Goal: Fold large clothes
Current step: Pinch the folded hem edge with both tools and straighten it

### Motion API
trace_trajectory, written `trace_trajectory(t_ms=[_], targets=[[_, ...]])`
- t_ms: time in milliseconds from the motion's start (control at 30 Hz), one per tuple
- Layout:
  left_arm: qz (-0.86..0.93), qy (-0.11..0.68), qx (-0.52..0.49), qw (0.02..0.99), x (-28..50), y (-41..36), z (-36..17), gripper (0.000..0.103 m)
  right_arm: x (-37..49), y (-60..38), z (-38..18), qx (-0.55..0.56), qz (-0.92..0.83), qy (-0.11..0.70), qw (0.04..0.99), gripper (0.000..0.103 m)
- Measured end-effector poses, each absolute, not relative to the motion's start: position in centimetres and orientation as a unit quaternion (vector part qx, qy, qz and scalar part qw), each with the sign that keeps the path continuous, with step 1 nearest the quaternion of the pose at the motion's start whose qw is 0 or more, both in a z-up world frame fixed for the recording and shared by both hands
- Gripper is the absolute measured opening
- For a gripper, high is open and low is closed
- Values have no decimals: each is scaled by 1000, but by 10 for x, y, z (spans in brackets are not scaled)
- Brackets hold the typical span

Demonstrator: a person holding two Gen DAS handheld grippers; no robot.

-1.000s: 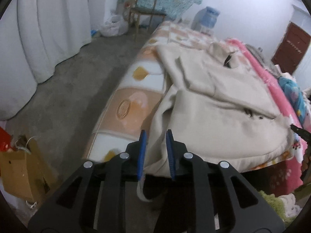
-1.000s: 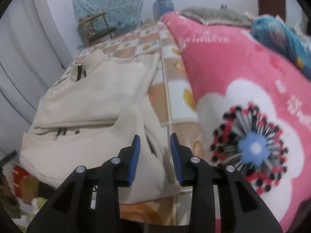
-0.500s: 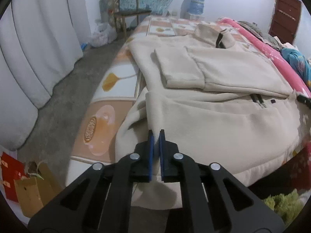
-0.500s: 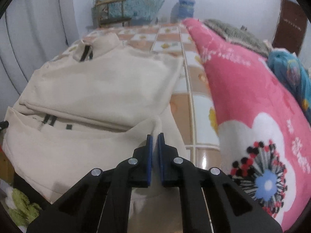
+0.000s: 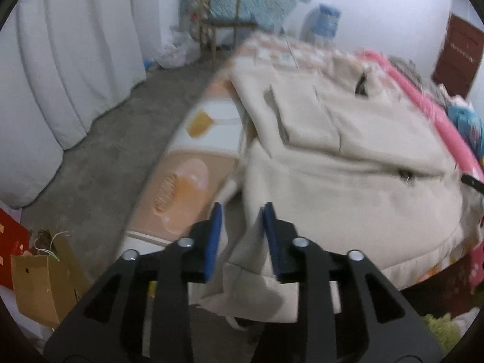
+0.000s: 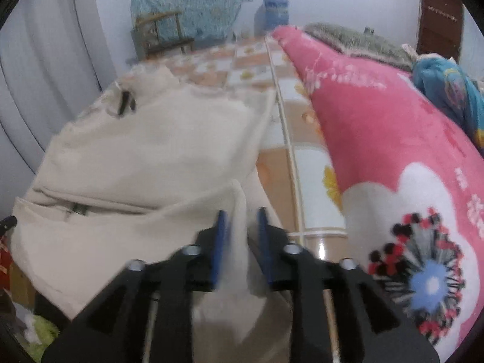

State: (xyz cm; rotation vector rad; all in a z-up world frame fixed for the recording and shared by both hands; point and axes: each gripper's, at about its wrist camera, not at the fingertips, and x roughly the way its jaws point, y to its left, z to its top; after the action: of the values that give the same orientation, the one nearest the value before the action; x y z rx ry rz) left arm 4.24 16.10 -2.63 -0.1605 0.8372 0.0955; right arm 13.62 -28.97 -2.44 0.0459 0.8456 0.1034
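As both grippers tilt down, fingers (image 5: 215, 236) just opening, cream jacket (image 5: 348, 175) hem between

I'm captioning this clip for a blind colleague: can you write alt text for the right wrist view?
The right gripper has just opened, a fold of the beige jacket standing loose between its blue pads. The jacket lies on a tiled-pattern bed sheet, beside a pink floral blanket.

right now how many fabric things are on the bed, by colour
cream: 1, the jacket
pink: 1, the floral blanket
blue: 1, the bundled cloth
grey: 1, the fuzzy blanket
total: 4, not counting the bed sheet
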Motion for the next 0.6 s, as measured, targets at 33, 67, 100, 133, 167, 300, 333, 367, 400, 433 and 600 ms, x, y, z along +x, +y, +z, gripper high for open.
trace_trajectory(t_ms=[33, 67, 100, 133, 167, 300, 333, 367, 400, 433, 600], targets=[[42, 394, -83, 914, 39, 161, -20, 31, 133, -288, -20, 22, 58, 405, 912, 43], [28, 387, -90, 917, 37, 158, -15, 31, 126, -283, -14, 20, 79, 399, 913, 48], [2, 381, -102, 919, 37, 153, -12, 31, 122, -276, -10, 16, 100, 399, 911, 51], [-30, 383, -115, 916, 38, 146, -12, 34, 120, -266, -10, 11, 123, 406, 906, 54], [-56, 388, -122, 912, 42, 138, -13, 36, 119, -258, -11, 10, 141, 413, 900, 57], [-134, 428, -100, 888, 58, 82, -31, 39, 119, -214, -34, 1, 202, 452, 869, 59], [-137, 434, -83, 886, 62, 68, -37, 39, 120, -205, -40, -8, 199, 458, 866, 59], [-136, 436, -71, 887, 63, 57, -41, 39, 120, -195, -49, -21, 195, 467, 862, 59], [-129, 432, -55, 891, 63, 49, -43, 39, 120, -189, -55, -35, 191, 472, 860, 59], [-119, 422, -23, 898, 63, 39, -45, 39, 119, -184, -57, -50, 184, 468, 863, 59], [-100, 400, 68, 909, 55, 13, -46, 2, 114, -179, -54, -53, 193, 467, 861, 7]])
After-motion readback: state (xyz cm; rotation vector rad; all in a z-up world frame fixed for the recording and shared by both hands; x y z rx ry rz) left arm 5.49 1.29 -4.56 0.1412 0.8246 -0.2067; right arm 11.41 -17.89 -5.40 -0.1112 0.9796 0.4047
